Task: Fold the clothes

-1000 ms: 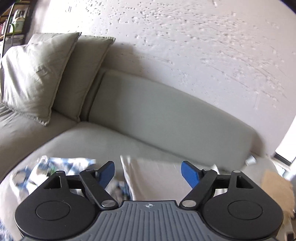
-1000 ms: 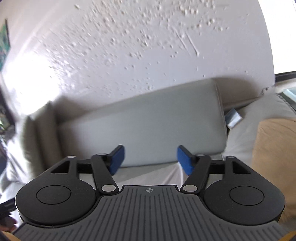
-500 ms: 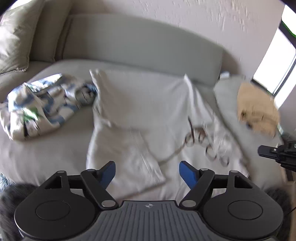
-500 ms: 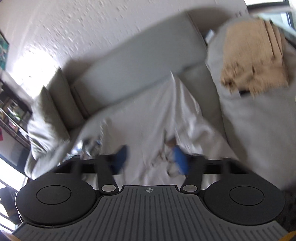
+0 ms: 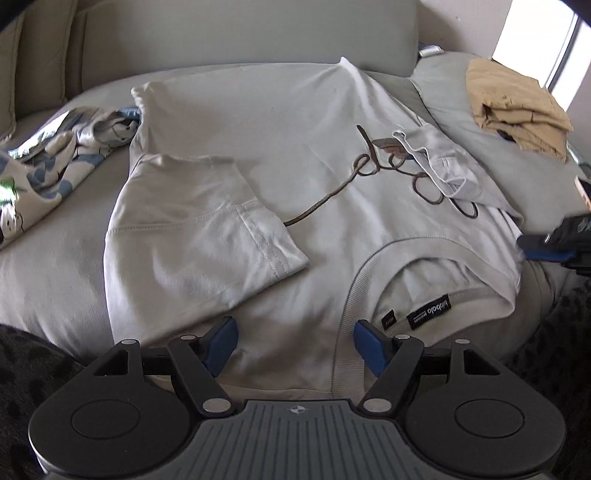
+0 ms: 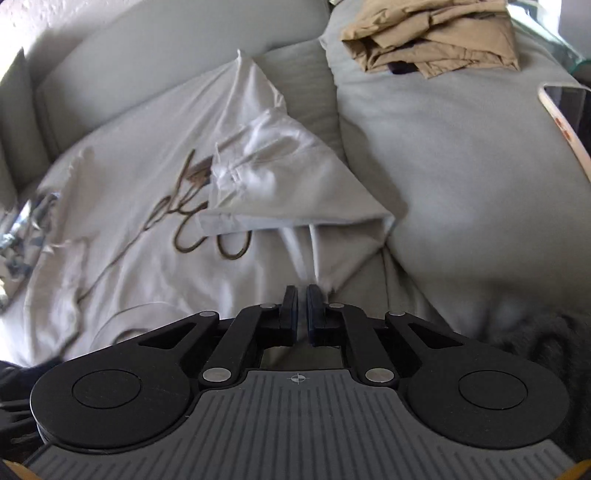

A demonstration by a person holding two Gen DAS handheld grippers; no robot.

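Right gripper [image 6: 302, 295]: jaws nearly together, only a thin slit between them; open half a second ago. Tips sit at the shoulder edge of the T-shirt [image 6: 140, 206], but whether cloth is pinched I cannot tell; the contact is blurred.
Left gripper [image 5: 295, 341]: jaws wide apart, as before, holding nothing; poised over the shirt's near edge, just left of the collar [image 5: 354, 295].
Change: a second ago both cameras faced wall and sofa back; both now look down on the shirt.
T-shirt: flat on the sofa [image 5: 236, 33], collar nearest, both sleeves already turned inward over the chest.
Left of collar: crumpled patterned garment [image 5: 48, 147], well apart.
Right of collar: folded tan garment [image 5: 517, 110] on a cushion.
Reading: reach finished; collar-end grasp starting, probably to fold toward the hem.
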